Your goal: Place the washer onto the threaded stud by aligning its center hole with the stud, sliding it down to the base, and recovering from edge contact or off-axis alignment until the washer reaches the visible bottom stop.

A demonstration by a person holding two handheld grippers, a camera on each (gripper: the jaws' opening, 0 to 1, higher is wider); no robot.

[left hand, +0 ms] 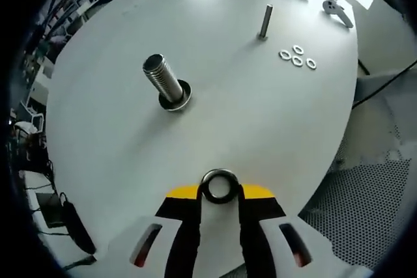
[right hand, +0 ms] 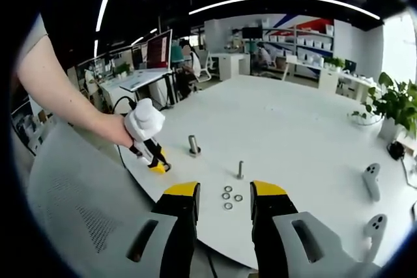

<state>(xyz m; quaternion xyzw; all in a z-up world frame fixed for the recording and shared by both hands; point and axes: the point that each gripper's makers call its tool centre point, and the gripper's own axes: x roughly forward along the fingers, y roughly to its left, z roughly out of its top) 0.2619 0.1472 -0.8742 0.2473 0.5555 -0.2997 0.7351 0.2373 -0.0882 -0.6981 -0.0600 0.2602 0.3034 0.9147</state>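
My left gripper (left hand: 219, 191) is shut on a steel washer (left hand: 218, 174), held upright between its yellow tips above the white table (left hand: 260, 128). A thick threaded stud (left hand: 162, 77) stands ahead and to the left, with a ring at its base. In the right gripper view a hand holds the left gripper (right hand: 155, 158) just left of that thick stud (right hand: 193, 144). My right gripper (right hand: 225, 190) is open, with nothing between its fingers, hovering near the table's edge over the loose washers (right hand: 230, 196).
A thin stud (left hand: 266, 21) stands farther off with several spare washers (left hand: 297, 56) beside it. Two white controllers (left hand: 337, 11) lie at the table's far side. A mesh chair back (right hand: 78, 206) is close at the left. A plant (right hand: 391, 105) sits at the right.
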